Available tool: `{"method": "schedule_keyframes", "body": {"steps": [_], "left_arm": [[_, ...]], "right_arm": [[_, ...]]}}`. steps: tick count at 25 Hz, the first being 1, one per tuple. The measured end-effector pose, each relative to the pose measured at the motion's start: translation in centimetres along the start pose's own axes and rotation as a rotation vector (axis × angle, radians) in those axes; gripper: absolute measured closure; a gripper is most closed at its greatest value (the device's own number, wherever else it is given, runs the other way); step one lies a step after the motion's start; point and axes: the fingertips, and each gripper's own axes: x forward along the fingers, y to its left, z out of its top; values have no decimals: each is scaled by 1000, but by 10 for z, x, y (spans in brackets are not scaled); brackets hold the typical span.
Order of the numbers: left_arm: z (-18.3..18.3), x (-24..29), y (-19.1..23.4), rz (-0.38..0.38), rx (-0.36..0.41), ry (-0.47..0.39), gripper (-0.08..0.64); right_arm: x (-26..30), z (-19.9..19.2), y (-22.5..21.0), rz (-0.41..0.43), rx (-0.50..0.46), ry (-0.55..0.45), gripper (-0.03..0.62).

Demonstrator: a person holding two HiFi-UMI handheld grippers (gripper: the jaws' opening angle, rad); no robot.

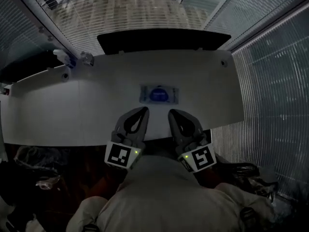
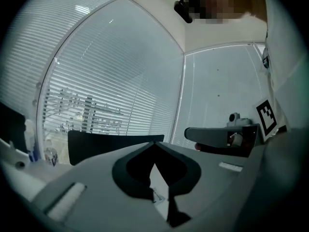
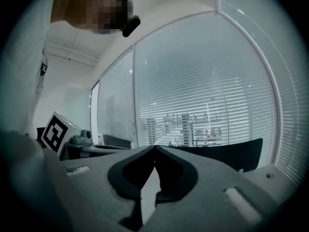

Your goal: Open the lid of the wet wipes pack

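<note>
- On the white table (image 1: 96, 111), near its middle, the wet wipes pack (image 1: 159, 94) lies flat, pale, its blue lid (image 1: 157, 95) apparently unopened.
- Left gripper (image 1: 145, 110) and right gripper (image 1: 171, 112) hover at the near edge, jaws pressed together, empty, short of the pack.
- Likely step: approach. Next, steady the pack and catch the lid's edge.

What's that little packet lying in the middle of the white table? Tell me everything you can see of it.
The wet wipes pack is a pale, soft-looking rectangular packet with a blue oval lid on the middle of its top face. It lies flat on the white table, long side across the head view, just beyond the tips of the left gripper and the right gripper. Nothing touches it. The lid looks flat and shut, though the dim picture leaves that unsure.
</note>
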Motion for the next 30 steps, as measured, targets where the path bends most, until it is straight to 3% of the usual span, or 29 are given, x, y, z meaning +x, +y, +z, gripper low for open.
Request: {"method": "schedule_keyframes", "body": {"steps": [4,16,30], "left_arm": [[-21,11,14,12,-15,31,557],[-112,48,55,39,-32,173,557],[-218,74,90,27,-47,345,557]], "right_arm": [[17,-20,-6,3,1,54,592],[66,-121,-21,53,-121,229,591],[95,-212,-33,125,-187,335,588]]}}
